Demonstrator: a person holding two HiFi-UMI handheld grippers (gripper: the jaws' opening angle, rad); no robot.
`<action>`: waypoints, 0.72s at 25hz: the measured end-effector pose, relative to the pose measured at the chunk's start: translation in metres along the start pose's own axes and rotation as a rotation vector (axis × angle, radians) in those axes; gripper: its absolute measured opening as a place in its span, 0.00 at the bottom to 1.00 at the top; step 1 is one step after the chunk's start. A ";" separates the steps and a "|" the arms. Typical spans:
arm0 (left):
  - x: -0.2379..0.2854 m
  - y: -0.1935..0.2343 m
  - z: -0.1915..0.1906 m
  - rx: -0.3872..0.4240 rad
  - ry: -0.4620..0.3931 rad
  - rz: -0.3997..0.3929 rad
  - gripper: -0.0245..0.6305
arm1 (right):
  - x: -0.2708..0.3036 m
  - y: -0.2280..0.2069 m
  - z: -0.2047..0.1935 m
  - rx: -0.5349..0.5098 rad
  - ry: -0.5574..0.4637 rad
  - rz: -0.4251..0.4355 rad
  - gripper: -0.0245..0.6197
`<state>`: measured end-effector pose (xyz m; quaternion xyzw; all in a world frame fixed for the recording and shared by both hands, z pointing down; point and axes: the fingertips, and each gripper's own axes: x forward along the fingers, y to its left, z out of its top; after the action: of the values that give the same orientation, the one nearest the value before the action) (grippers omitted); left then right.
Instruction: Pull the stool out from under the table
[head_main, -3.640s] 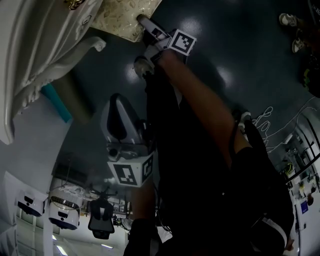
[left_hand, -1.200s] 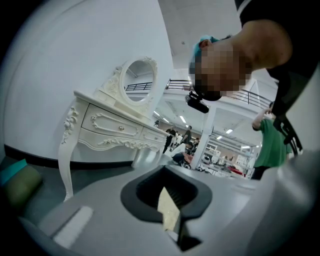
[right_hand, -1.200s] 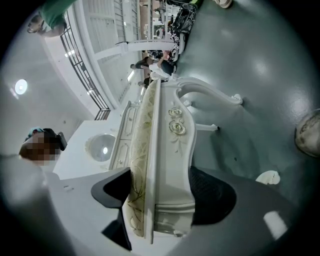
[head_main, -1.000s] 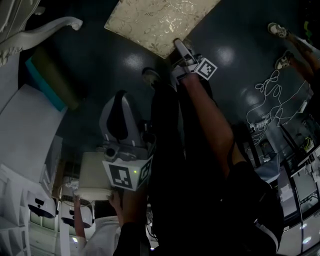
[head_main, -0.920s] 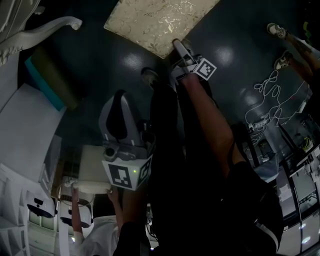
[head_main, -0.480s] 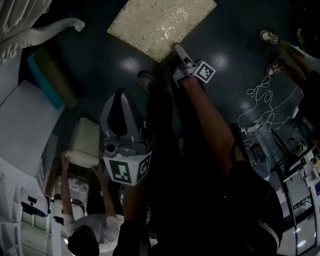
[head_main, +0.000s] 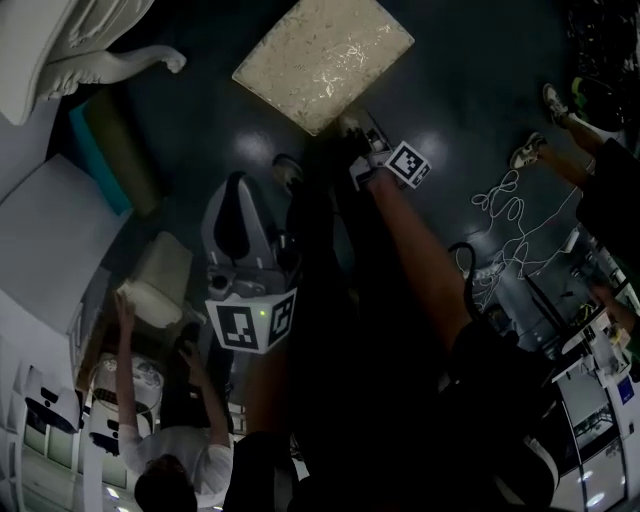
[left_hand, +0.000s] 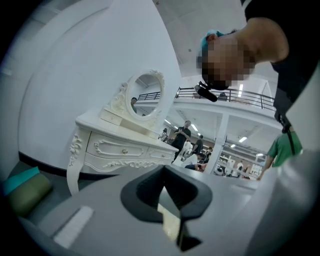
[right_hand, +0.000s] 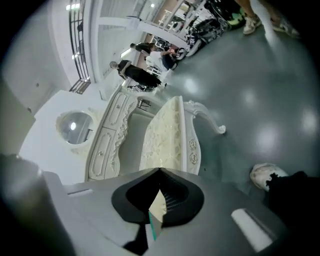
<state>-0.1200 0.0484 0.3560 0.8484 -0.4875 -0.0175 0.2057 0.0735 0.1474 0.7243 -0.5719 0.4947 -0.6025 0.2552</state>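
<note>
The stool (head_main: 322, 58) has a cream patterned cushion and white carved legs; it stands on the dark floor out from the white dressing table (head_main: 60, 45). My right gripper (head_main: 352, 122) hovers just off the stool's near edge. Its jaws have just closed and are shut with nothing between them. In the right gripper view the stool (right_hand: 165, 135) lies beyond the right gripper (right_hand: 160, 170), beside the table (right_hand: 107, 135). My left gripper (head_main: 235, 182) hangs nearer me, shut and empty. The left gripper (left_hand: 164, 167) faces the table (left_hand: 120, 145) and its oval mirror (left_hand: 145, 92).
A teal and olive pad (head_main: 110, 150) lies on the floor by the table. A person at lower left holds up a white box (head_main: 155, 280). Cables (head_main: 510, 220) trail on the floor at right, near other people's feet (head_main: 555, 100). My shoe (right_hand: 265, 175) is close by.
The right gripper has come off the stool's edge and its jaws have shut. Both grippers have risen. The person at lower left has shifted the white box.
</note>
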 end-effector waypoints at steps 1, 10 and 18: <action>0.000 -0.001 0.006 -0.001 -0.003 0.004 0.05 | -0.002 0.006 0.002 -0.014 0.003 -0.019 0.03; -0.004 -0.003 0.041 -0.005 0.010 0.023 0.05 | -0.001 0.060 0.011 -0.102 0.092 -0.081 0.03; -0.011 -0.004 0.079 0.010 0.009 0.041 0.05 | -0.004 0.117 0.022 -0.170 0.135 -0.121 0.03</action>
<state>-0.1407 0.0333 0.2799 0.8392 -0.5040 -0.0067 0.2040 0.0650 0.1001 0.6155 -0.5784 0.5246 -0.6100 0.1349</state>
